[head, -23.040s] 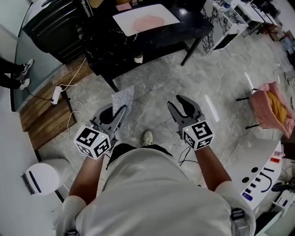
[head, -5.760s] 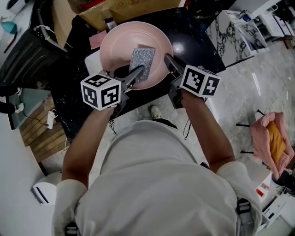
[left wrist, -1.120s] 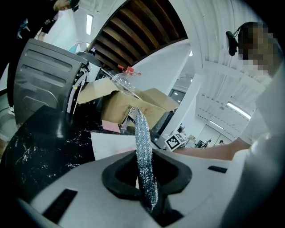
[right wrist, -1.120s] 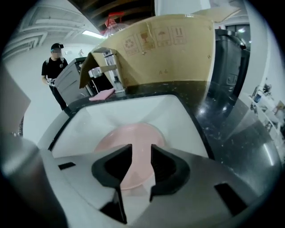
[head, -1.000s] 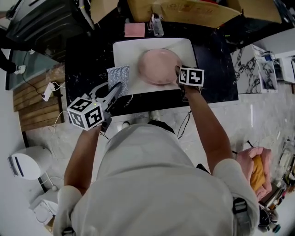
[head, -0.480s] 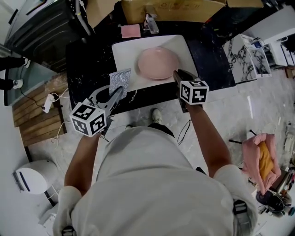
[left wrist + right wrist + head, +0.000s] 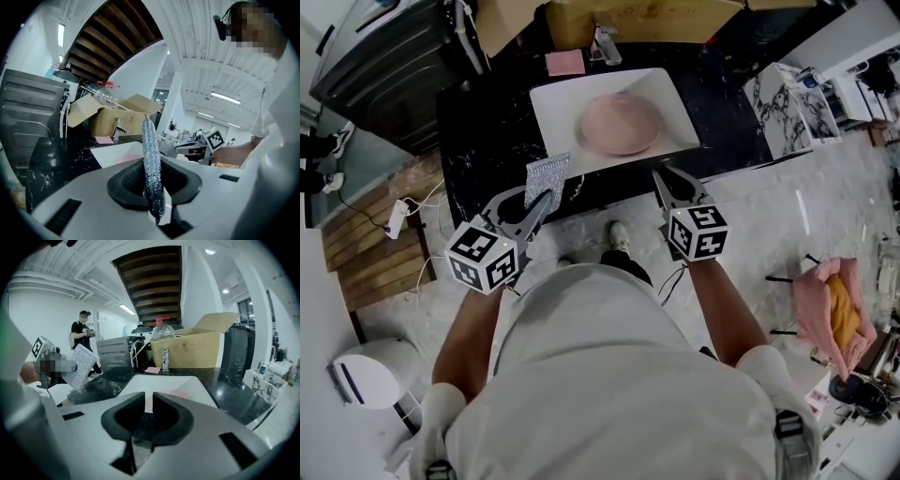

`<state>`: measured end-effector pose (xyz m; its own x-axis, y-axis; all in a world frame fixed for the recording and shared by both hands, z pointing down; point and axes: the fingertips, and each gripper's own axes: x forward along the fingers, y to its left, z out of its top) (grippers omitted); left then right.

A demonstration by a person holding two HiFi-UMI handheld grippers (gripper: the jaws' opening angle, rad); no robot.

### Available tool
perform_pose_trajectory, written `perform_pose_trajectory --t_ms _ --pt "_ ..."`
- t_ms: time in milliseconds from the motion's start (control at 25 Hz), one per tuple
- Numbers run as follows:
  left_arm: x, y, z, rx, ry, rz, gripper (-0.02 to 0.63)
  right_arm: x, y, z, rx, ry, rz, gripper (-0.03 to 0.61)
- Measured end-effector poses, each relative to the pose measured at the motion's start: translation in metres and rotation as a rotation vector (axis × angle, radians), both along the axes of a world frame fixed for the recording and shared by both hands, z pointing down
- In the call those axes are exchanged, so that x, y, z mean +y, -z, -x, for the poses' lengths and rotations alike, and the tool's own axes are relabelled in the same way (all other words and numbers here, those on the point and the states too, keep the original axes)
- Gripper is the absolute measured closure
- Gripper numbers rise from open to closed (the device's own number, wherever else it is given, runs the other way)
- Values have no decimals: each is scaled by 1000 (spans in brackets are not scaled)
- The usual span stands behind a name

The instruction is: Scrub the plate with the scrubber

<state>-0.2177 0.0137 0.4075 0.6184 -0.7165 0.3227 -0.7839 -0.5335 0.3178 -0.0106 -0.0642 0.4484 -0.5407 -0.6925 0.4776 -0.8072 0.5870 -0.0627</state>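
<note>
- Head view: the left hand-held gripper (image 7: 542,199) pinches the lower edge of the scrubber (image 7: 547,176). The glittery pad stands up from its jaws over the front edge of the black surface (image 7: 478,122).
- Head view: the plate (image 7: 622,123) lies in a white tray (image 7: 555,105) on that surface, apart from both grippers. The right hand-held gripper (image 7: 663,178) is held off the surface's near edge, over the floor.
- Head view only: a pink cloth (image 7: 839,314) hangs on a rack at the far right.
- Left gripper view: the scrubber (image 7: 151,159) shows edge-on as a thin strip, with both jaws pressed on it. The head view shows only its flat face.
- Left gripper view: a clear bottle (image 7: 105,97) lies on top of the cardboard box (image 7: 117,121). The right gripper's marker cube (image 7: 214,138) is beyond.
- Right gripper view: the jaws have just been closing and now stand a narrow slit apart with nothing between them. The head view does not settle this.
- Right gripper view: a sliver of the plate (image 7: 171,393) shows beyond the slit, in the tray (image 7: 164,383). The scrubber (image 7: 79,363) is at the left. A person (image 7: 84,337) stands in the background.
</note>
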Motion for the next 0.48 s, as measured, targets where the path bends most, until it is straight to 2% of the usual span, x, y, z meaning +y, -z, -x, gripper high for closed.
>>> perform_pose_trajectory --t_ms 280,480 --pt "26 -6 -2 -25 -45 -8 549 47 15 10 27 58 -58 523" --pt "38 -7 3 -20 -44 -13 549 68 22 10 24 47 -75 523"
